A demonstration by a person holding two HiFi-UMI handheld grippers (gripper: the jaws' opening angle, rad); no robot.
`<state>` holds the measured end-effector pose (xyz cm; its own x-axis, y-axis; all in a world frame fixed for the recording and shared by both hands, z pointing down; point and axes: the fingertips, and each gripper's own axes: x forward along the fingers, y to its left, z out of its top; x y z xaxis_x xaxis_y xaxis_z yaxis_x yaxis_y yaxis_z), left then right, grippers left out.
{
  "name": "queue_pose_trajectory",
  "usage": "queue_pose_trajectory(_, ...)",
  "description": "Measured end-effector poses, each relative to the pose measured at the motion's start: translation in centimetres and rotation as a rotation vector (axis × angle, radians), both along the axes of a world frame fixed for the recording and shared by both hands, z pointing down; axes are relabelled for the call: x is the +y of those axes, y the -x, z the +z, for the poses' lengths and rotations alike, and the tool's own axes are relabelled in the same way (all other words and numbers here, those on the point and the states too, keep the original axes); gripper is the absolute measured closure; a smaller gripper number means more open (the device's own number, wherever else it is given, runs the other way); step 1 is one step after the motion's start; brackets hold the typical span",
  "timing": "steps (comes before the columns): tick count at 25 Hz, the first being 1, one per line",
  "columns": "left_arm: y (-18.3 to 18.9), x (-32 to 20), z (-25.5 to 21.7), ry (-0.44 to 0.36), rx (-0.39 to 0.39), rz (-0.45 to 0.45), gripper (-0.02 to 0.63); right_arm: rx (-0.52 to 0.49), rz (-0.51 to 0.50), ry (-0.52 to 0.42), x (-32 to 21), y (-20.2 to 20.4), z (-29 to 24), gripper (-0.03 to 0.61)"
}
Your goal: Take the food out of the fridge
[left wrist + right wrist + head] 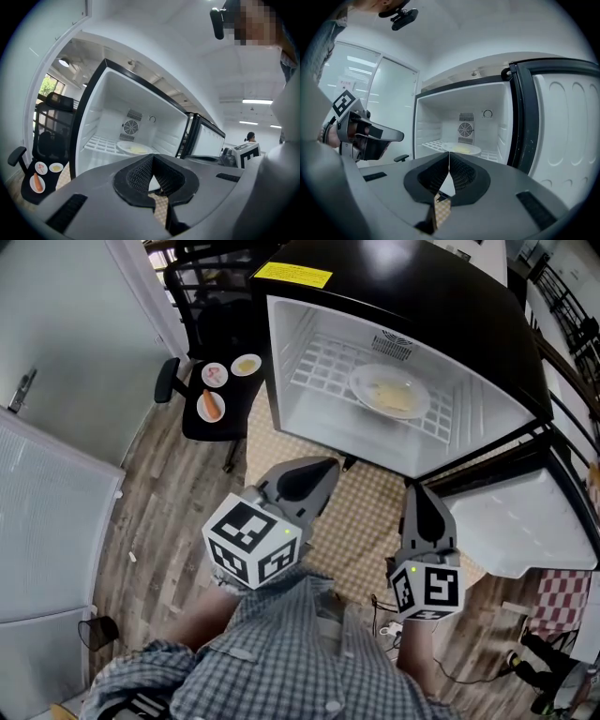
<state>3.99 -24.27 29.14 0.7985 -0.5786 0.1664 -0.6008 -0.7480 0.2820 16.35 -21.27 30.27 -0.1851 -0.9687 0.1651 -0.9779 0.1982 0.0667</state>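
The small black fridge (412,296) stands open, its door (525,521) swung to the right. On its white wire shelf (319,367) rests one white plate of pale food (391,391), also seen as the plate (133,149) and the plate (462,149). My left gripper (323,470) is shut and empty, in front of the fridge's lower left corner. My right gripper (417,495) is shut and empty too, below the fridge's lower edge. Both point toward the open compartment, apart from the plate.
A black office chair (220,381) left of the fridge carries three small plates of food (214,405). A checkered mat (361,521) lies on the wood floor before the fridge. A white wall panel (47,521) stands at left. Cables lie at the lower right.
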Motion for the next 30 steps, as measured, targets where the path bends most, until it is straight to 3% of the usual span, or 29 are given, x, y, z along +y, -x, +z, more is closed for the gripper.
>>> queue_pose_trajectory(6,-0.5,-2.3,0.8,0.023,0.001,0.035,0.607,0.198,0.043,-0.012,-3.3,-0.7,0.2,0.568)
queue_pose_trajectory(16,-1.1,-4.8,2.1,0.064,0.026,0.086,0.607,0.518,0.018,0.006,-8.4,0.6,1.2,0.568)
queue_pose_trajectory(30,-2.4,-6.5,2.8,0.099,0.035,0.176,0.607,0.834,-0.057,0.065,-13.0,2.9,3.8,0.567)
